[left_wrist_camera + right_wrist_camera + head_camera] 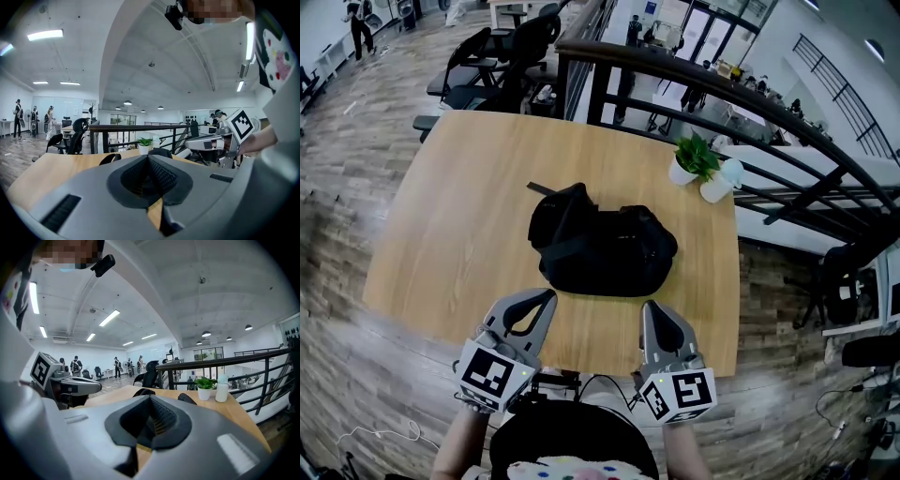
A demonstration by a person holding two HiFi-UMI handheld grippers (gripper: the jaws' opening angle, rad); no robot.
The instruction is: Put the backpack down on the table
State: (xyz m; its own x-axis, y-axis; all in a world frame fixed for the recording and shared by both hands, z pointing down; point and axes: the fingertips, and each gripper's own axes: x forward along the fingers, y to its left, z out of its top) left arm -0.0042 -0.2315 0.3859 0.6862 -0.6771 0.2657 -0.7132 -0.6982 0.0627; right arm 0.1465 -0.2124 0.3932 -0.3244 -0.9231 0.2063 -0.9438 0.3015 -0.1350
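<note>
A black backpack (pixel 600 246) lies flat in the middle of the wooden table (pixel 450 216), a strap trailing to its left. Both grippers hover over the table's near edge, short of the bag and not touching it. My left gripper (pixel 546 298) is shut with nothing in it. My right gripper (pixel 652 309) is shut and empty too. In the left gripper view only the top of the backpack (pixel 159 152) shows above the closed jaws. In the right gripper view the backpack (pixel 144 392) peeks over the jaws the same way.
A small potted plant (pixel 688 159) and a white bottle (pixel 719 183) stand at the table's far right corner. A black railing (pixel 694 80) runs behind the table. Office chairs (pixel 502 56) stand beyond its far left edge.
</note>
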